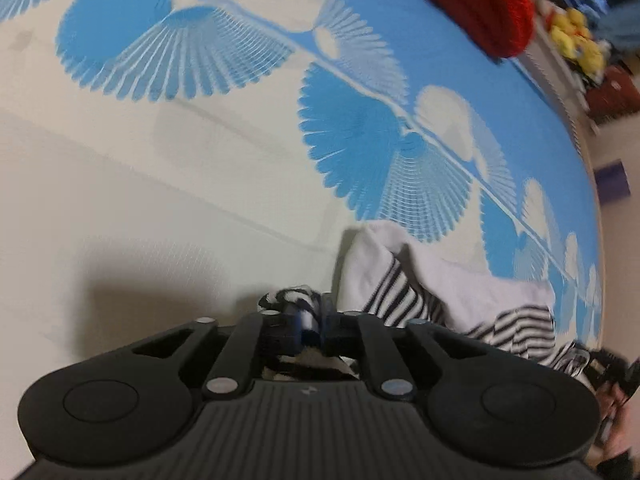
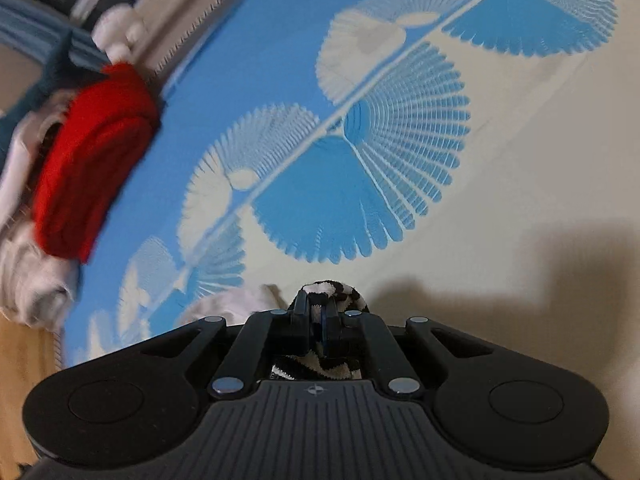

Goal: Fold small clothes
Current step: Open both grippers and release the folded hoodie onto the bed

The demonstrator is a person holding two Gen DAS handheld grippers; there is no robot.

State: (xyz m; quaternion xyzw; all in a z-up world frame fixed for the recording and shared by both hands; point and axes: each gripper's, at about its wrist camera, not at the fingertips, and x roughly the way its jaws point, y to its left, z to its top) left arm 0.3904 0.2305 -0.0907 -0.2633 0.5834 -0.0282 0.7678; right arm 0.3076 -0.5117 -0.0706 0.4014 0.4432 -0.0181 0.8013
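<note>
The left gripper (image 1: 310, 316) pinches a bunched edge of the striped garment (image 1: 404, 292), its jaws narrowly apart with cloth between them. The garment trails rightward over the blue-and-cream sheet (image 1: 160, 168). The right gripper (image 2: 318, 312) is clamped almost closed on another striped fold. A red cloth (image 2: 92, 168) lies at the sheet's edge.
</note>
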